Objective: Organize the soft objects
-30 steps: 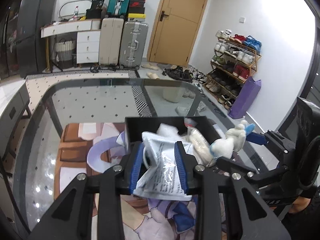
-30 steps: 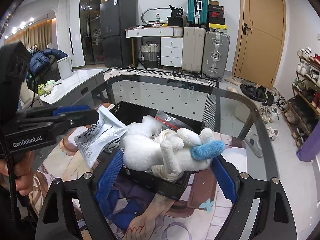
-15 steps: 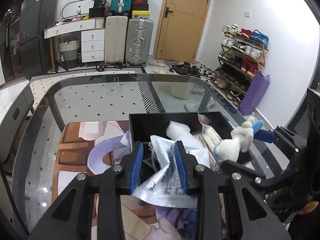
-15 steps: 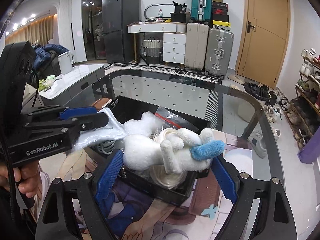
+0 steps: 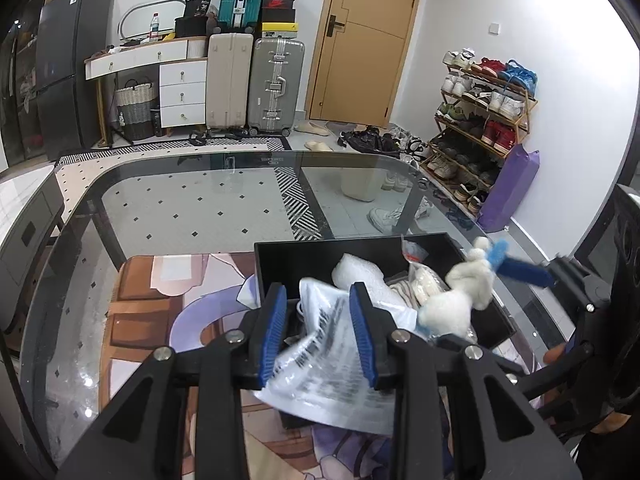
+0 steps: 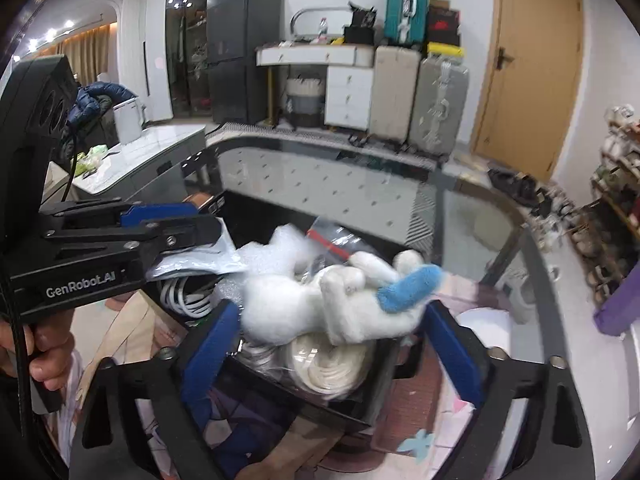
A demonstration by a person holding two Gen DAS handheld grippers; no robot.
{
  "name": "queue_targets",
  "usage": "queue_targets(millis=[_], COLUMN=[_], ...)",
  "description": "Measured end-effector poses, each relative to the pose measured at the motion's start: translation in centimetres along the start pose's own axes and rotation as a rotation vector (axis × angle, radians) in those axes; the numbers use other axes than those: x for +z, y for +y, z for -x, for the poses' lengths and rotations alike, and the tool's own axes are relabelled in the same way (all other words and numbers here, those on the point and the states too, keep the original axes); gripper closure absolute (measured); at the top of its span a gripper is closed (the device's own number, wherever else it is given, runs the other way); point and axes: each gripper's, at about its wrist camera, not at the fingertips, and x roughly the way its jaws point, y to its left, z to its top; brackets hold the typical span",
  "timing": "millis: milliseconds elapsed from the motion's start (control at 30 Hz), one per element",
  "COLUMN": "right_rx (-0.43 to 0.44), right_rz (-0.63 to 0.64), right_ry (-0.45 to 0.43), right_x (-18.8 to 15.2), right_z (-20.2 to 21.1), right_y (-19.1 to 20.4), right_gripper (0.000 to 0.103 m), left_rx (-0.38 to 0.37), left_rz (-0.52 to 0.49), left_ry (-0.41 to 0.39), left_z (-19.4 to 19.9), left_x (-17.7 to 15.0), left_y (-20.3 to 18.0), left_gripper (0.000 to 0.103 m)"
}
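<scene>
- Soft objects are mostly gathered in one place already — the black bin (image 6: 304,408) on the glass table (image 5: 180,216) holds a heap of them, and the two I carry look like the last to go in, as far as I can see.
- Nearest me on the left: my left gripper (image 5: 322,330) has its jaws nearly together, pinching the printed white pouch (image 5: 320,364). The pouch hangs over the bin's near-left corner, partly inside and partly over the patterned mat (image 5: 160,288).
- On the right: my right gripper (image 6: 332,344) has its jaws opening wide, and the white plush toy (image 6: 320,304) with its blue part lies between them. It looks free of the blue pads, though blur keeps me from being sure. It sits on top of the pile, over a coil of pale cord (image 6: 332,372) in a clear bag.
- Further in the bin: a piece of white foam wrap (image 5: 360,276), a white cable (image 6: 184,300) and a clear zip bag with a red strip (image 6: 340,240).
- Left to do, I judge — let go of the pouch inside the bin and draw both hands back.
- Beyond the bin the table is bare glass; I see no other soft thing waiting there.
</scene>
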Motion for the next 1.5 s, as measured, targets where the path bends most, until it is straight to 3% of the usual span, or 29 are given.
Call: queue_targets(millis=[133, 200, 267, 300, 333, 433, 700, 867, 1500], right_rx=[-0.004, -0.002, -0.005, -0.003, 0.0, 0.011, 0.011, 0.012, -0.017], right_rz=[-0.029, -0.043, -0.059, -0.069, -0.078, -0.105, -0.115, -0.108, -0.114], right_ry=[-0.039, -0.046, -0.054, -0.06, -0.067, -0.101, -0.183, -0.222, -0.327], right_x=[-0.5, -1.0, -1.9, -2.3, -2.7, -4.0, -6.6, -7.6, -8.5], right_z=[1.9, 2.8, 3.7, 4.1, 4.6, 5.8, 8.2, 9.2, 10.4], right_y=[-0.3, -0.6, -0.8, -0.8, -0.8, -0.7, 0.6, 1.6, 2.1], right_gripper=[0.001, 0.001, 0.001, 0.001, 0.001, 0.001, 0.001, 0.001, 0.001], left_rx=[-0.001, -0.008, -0.005, 0.004, 0.007, 0.001, 0.091, 0.1, 0.146], left_rz=[-0.006, -0.017, -0.028, -0.033, -0.034, -0.037, -0.05, -0.051, -0.043], left_ry=[-0.019, -0.038, -0.046, -0.06, -0.082, -0.11, -0.158, -0.192, -0.272], left_z=[1.8, 3.0, 3.9, 4.6, 5.3, 6.4, 7.0, 7.1, 7.7], left_x=[-0.5, -0.9, -1.4, -1.8, -2.2, -3.4, -6.6, -7.8, -8.6], left_y=[-0.3, -0.5, -0.6, -0.7, -0.6, -0.6, -1.0, -1.2, -1.5], left_gripper=[0.042, 0.041, 0.021, 0.003, 0.0, 0.0, 0.0, 0.0, 0.0])
